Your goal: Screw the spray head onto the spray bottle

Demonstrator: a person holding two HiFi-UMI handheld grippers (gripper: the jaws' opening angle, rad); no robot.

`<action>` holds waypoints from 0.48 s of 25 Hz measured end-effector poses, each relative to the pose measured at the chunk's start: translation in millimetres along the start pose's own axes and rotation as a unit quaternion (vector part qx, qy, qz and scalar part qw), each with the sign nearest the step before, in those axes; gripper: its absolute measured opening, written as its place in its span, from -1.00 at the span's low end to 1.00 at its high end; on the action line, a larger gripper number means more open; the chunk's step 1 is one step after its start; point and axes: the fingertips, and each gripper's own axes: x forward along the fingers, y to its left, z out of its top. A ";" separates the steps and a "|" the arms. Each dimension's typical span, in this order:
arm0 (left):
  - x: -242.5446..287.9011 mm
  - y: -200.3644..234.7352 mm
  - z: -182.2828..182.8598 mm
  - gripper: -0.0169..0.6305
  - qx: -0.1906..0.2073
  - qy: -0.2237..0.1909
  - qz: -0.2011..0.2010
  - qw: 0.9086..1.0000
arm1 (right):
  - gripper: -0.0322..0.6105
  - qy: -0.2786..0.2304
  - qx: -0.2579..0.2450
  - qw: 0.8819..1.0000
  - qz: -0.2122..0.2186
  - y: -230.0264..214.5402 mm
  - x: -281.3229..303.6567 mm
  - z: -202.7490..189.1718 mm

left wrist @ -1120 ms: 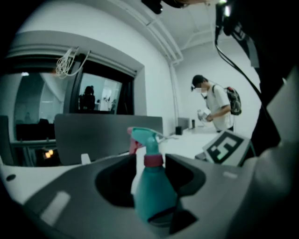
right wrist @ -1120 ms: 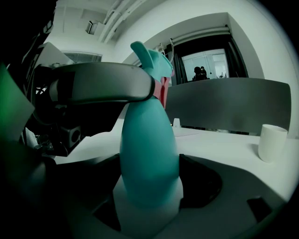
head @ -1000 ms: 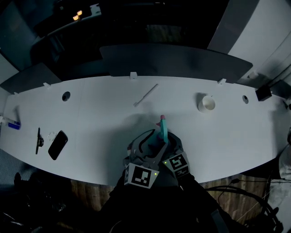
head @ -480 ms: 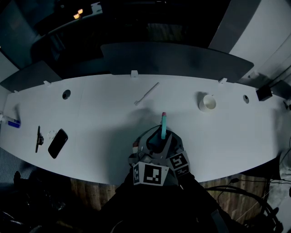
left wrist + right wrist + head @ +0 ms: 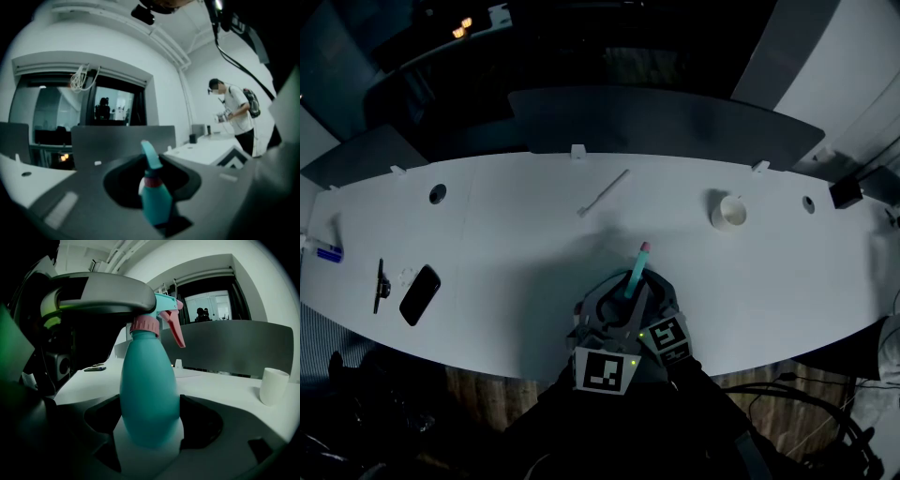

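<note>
The head view alone takes in the whole curved white desk (image 5: 487,244). Only the left gripper view shows a person (image 5: 236,117) standing in the background. The teal spray bottle (image 5: 150,399) stands upright at the middle of the desk's near edge, with the right claw (image 5: 151,420) clamped on its belly. The left claw (image 5: 151,164), its jaws just narrowed, grips the spray head (image 5: 149,154) seated on the bottle's neck. A white cup (image 5: 728,212) sits near the far right edge and a phone (image 5: 419,297) near the left end.

Phone (image 5: 420,294): near the bench's (image 5: 487,225) left end, front edge.
Slim dark tool (image 5: 380,287): just left of phone.
White cup (image 5: 730,212): right, toward back edge.
White stick (image 5: 603,193): middle, near back edge.
</note>
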 end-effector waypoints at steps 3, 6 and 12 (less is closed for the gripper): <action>1.9 4.4 -2.3 -0.65 -0.057 -0.015 -0.005 0.998 | 0.30 -0.001 0.010 1.000 0.002 -0.7 0.6 0.1; 0.4 1.6 -1.5 -0.65 -0.016 -0.019 -0.029 0.999 | 0.30 -0.001 0.012 1.000 0.007 0.4 0.9 0.8; -8.4 -2.0 0.6 -0.65 -0.008 -0.046 -0.114 0.992 | 0.30 0.005 -0.051 0.988 0.144 13.0 -0.1 -8.2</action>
